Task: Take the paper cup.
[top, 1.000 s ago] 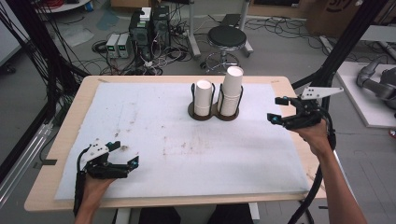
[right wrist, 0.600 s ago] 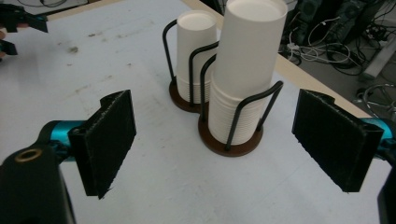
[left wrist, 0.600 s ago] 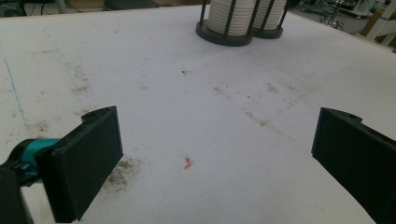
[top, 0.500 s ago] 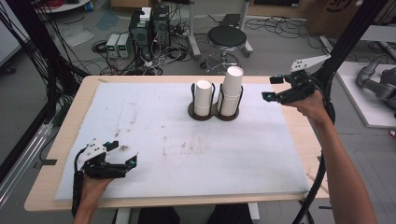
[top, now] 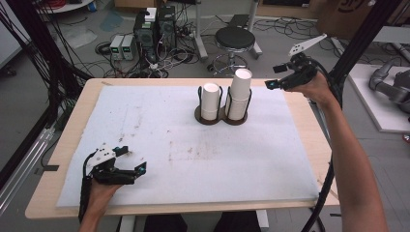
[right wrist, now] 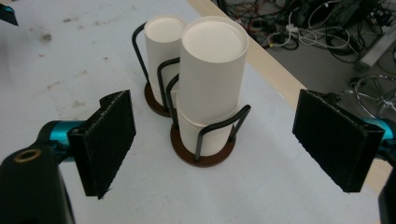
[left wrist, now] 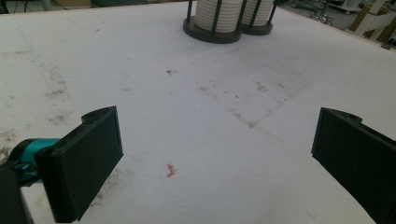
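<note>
Two stacks of white paper cups stand in black wire holders on dark round bases at the back middle of the white mat (top: 159,121). The shorter stack (top: 211,100) is on the left and the taller stack (top: 240,92) on the right. My right gripper (top: 274,77) hovers just right of the taller stack, apart from it. Its jaws have just been opening and hold nothing. In the right gripper view the taller stack (right wrist: 212,79) and the shorter stack (right wrist: 162,51) lie ahead of the open right gripper (right wrist: 224,140). My left gripper (top: 132,159) rests open on the mat's near left corner.
The mat covers a wooden table (top: 309,140). A small red scrap (left wrist: 171,170) lies on the mat ahead of the left gripper (left wrist: 217,158). Beyond the table are a stool (top: 234,38), computer boxes (top: 154,26) and floor cables. Black frame posts (top: 38,43) flank it.
The right gripper has risen and moved toward the back and slightly left, closer to the taller cup stack. The left gripper has stayed put.
</note>
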